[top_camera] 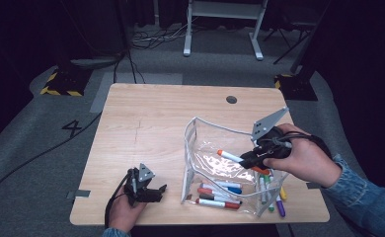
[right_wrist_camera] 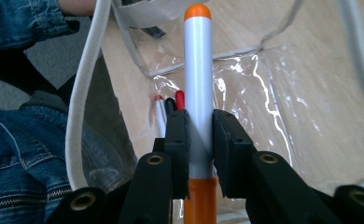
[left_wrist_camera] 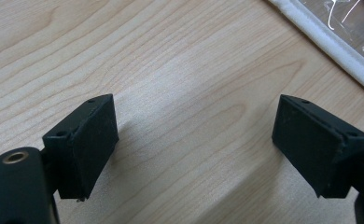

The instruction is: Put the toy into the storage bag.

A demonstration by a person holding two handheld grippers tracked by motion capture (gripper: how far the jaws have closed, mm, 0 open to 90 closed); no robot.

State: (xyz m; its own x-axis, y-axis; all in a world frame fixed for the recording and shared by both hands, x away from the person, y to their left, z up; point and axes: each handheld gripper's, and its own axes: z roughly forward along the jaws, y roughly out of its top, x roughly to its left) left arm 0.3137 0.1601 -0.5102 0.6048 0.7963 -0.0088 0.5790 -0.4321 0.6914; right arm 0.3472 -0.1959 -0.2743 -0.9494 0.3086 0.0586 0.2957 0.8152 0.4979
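With the right gripper [right_wrist_camera: 199, 140] clamped on the orange-capped marker [right_wrist_camera: 198, 88] over the clear pouch [top_camera: 200, 148], carry it low past the white rim before letting go, while the left gripper [left_wrist_camera: 194, 144] rests open and empty on the desk [top_camera: 151, 123]

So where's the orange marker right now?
In the high view the orange marker is right of centre, clamped in the right hand-held gripper over the clear pouch, above the loose markers inside.
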